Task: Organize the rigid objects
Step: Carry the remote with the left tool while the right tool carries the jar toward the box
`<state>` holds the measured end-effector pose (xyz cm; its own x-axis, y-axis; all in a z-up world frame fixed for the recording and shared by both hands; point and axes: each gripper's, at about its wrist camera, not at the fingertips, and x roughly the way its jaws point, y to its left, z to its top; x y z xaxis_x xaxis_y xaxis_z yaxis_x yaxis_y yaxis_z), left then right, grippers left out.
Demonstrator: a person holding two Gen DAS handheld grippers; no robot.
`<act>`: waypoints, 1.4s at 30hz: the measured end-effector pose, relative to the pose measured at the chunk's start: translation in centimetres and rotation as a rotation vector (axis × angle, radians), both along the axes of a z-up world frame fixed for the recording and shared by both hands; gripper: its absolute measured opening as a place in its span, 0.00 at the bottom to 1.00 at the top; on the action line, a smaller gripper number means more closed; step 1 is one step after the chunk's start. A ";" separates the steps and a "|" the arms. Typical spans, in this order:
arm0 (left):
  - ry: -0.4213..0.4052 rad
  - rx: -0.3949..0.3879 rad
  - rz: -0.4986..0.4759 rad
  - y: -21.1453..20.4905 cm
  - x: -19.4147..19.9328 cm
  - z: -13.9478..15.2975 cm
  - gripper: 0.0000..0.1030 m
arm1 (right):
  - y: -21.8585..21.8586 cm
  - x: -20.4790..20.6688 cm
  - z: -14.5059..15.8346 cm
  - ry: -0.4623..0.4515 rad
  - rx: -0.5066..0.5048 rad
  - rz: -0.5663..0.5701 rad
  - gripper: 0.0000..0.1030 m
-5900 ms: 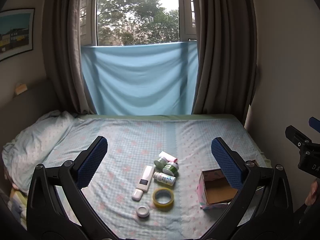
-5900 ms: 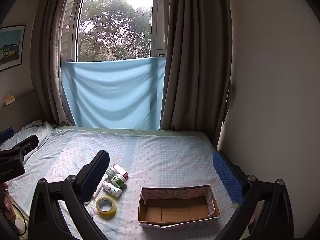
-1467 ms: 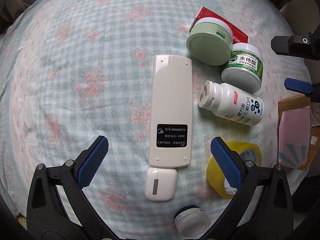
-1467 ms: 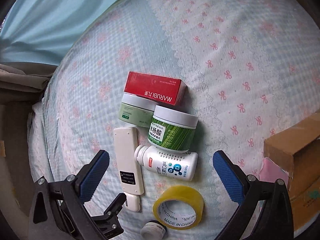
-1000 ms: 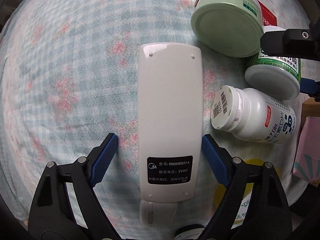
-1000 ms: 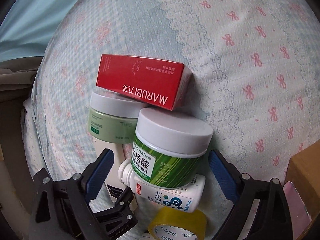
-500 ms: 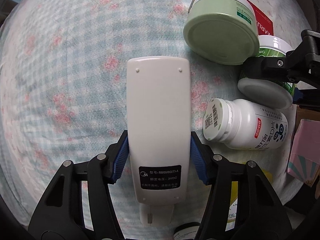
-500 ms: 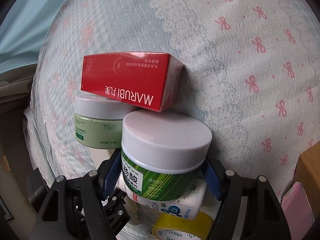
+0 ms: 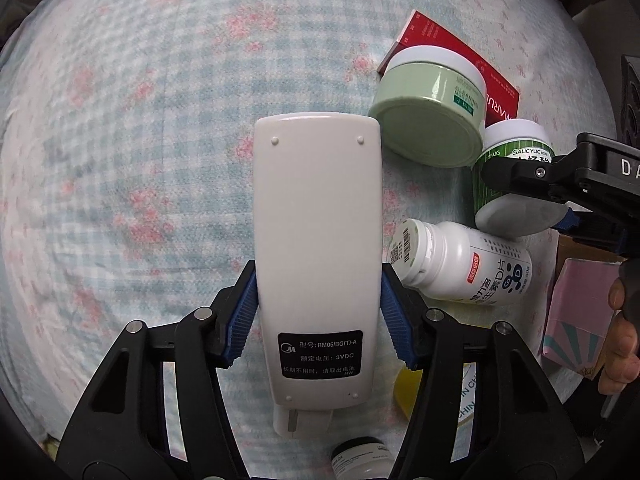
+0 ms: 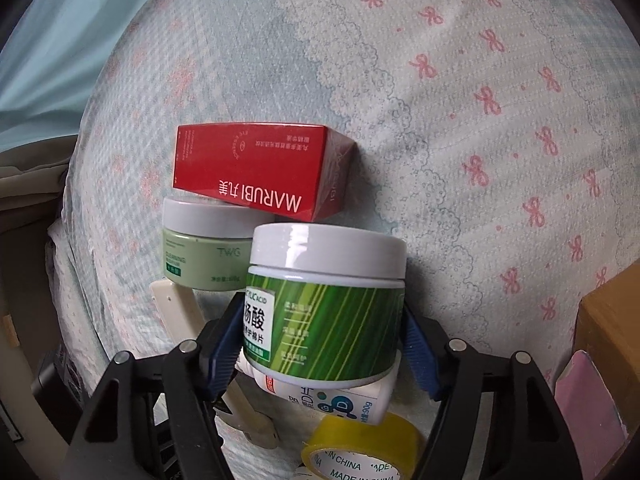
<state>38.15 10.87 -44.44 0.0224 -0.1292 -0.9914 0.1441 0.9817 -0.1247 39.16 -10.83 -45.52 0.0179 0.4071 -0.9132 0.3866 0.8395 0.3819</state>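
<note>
My left gripper (image 9: 318, 312) is shut on a white remote control (image 9: 316, 216) that lies back-up on the bed. My right gripper (image 10: 326, 344) is shut on a green striped jar with a white lid (image 10: 324, 312); the jar also shows in the left wrist view (image 9: 510, 168). Beside it lie a pale green jar (image 9: 430, 114), a red Marubi box (image 10: 256, 172), a white pill bottle (image 9: 460, 272) and a yellow tape roll (image 10: 362, 450). A small white jar (image 9: 360, 462) sits at the near edge.
A cardboard box with pink paper sides (image 10: 608, 340) stands to the right; it also shows in the left wrist view (image 9: 580, 316). The checked bedsheet (image 9: 140, 160) stretches left and beyond the objects. A blue cloth (image 10: 60, 40) hangs at the far side.
Both grippers came down from high above the bed to the objects. The left jaws closed on the remote. The right jaws closed on the green striped jar.
</note>
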 end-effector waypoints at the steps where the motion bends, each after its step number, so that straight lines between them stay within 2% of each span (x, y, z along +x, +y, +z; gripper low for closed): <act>1: -0.005 -0.004 0.003 0.1 0.0 0.5 0.53 | -0.2 -0.1 0.1 -0.003 0.001 -0.007 0.65; 4: -0.021 -0.018 0.014 1.2 1.1 1.4 0.53 | -0.8 -0.6 0.7 -0.020 0.005 -0.027 0.65; 10: -0.066 -0.050 0.037 3.1 -0.5 4.7 0.53 | -1.5 -1.6 3.3 -0.068 0.026 -0.047 0.65; 19: -0.172 -0.102 0.027 2.7 -4.6 11.9 0.53 | -1.8 -4.8 11.5 -0.208 0.044 -0.061 0.65; 25: -0.218 -0.161 -0.036 0.3 -7.1 16.4 0.53 | -2.8 -9.7 17.3 -0.276 0.078 -0.139 0.65; 31: -0.260 -0.203 -0.106 -3.4 -10.2 20.5 0.53 | -5.7 -14.5 21.4 -0.323 0.099 -0.219 0.65; 38: -0.318 -0.234 -0.142 -9.8 -12.9 24.8 0.53 | -12.6 -19.5 24.2 -0.374 0.081 -0.263 0.65; 42: -0.340 -0.225 -0.156 -14.7 -14.1 26.4 0.53 | -17.3 -21.5 25.1 -0.389 0.070 -0.236 0.65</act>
<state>24.07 -3.82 -18.01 0.3055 -0.3690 -0.8778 0.3587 0.8985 -0.2529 17.61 -28.15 -20.44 0.4538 0.4111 -0.7906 0.3810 0.7125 0.5892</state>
